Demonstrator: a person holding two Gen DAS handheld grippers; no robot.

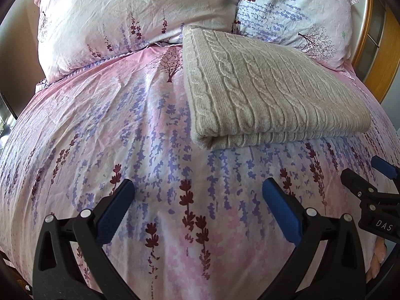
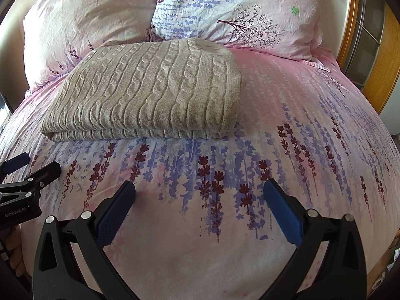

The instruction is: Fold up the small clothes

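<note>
a folded knit sweater (image 1: 270,92) is lying in the upper middle of the frame; the left gripper (image 1: 198,197) and right gripper (image 2: 200,197) are hovering wide and empty below, suggesting folding is finished.

The left gripper (image 1: 198,201) has its two blue-padded fingers (image 1: 113,212) spread wide apart with nothing between them, the black arms angling out from the bottom of its own view. The right gripper (image 2: 200,202) is spread just as wide and holds nothing either. The two sit side by side and apart, each showing at the edge of the other's view, with bare fingers of the person's hand (image 2: 15,255) wrapped behind the left one.
</note>
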